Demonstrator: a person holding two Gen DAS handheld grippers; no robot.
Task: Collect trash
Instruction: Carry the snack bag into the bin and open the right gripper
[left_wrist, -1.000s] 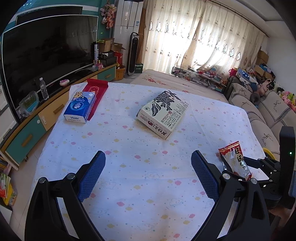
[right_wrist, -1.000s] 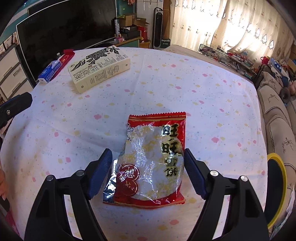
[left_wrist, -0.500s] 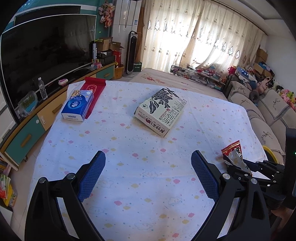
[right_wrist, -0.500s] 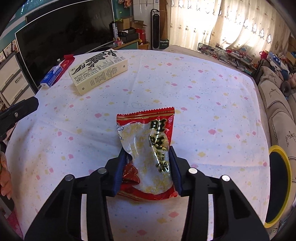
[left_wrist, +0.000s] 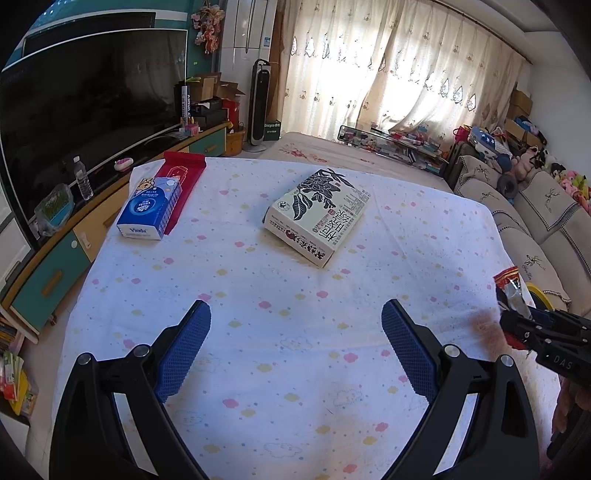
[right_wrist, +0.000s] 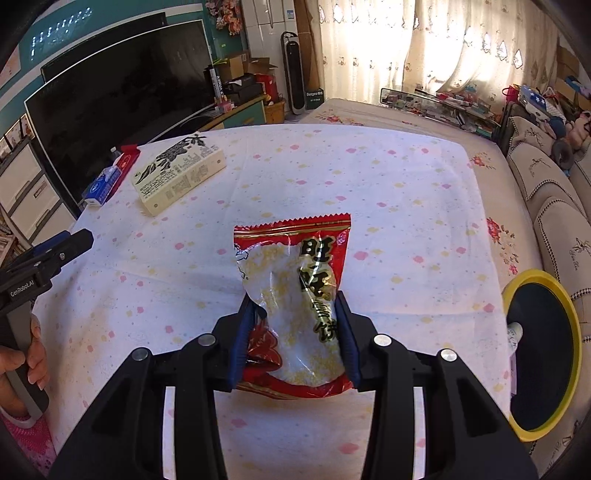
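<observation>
My right gripper (right_wrist: 295, 328) is shut on a red and clear snack wrapper (right_wrist: 295, 280) and holds it lifted above the flowered tablecloth (right_wrist: 406, 206). The wrapper also shows at the right edge of the left wrist view (left_wrist: 511, 288), clamped in the right gripper (left_wrist: 524, 321). My left gripper (left_wrist: 295, 343) is open and empty, low over the near part of the cloth. A yellow-rimmed black bin (right_wrist: 539, 354) stands off the table's right side, below and right of the wrapper.
A cream box with black leaf print (left_wrist: 317, 214) lies mid-table. A blue tissue pack (left_wrist: 149, 208) rests on a red packet (left_wrist: 181, 181) at the far left. A TV (left_wrist: 85, 110) and cabinet run along the left, a sofa (left_wrist: 535, 221) along the right.
My right gripper closed on the snack wrapper and lifted it off the cloth. In the left wrist view the wrapper and right gripper shifted right. My left gripper stayed open and rose slightly.
</observation>
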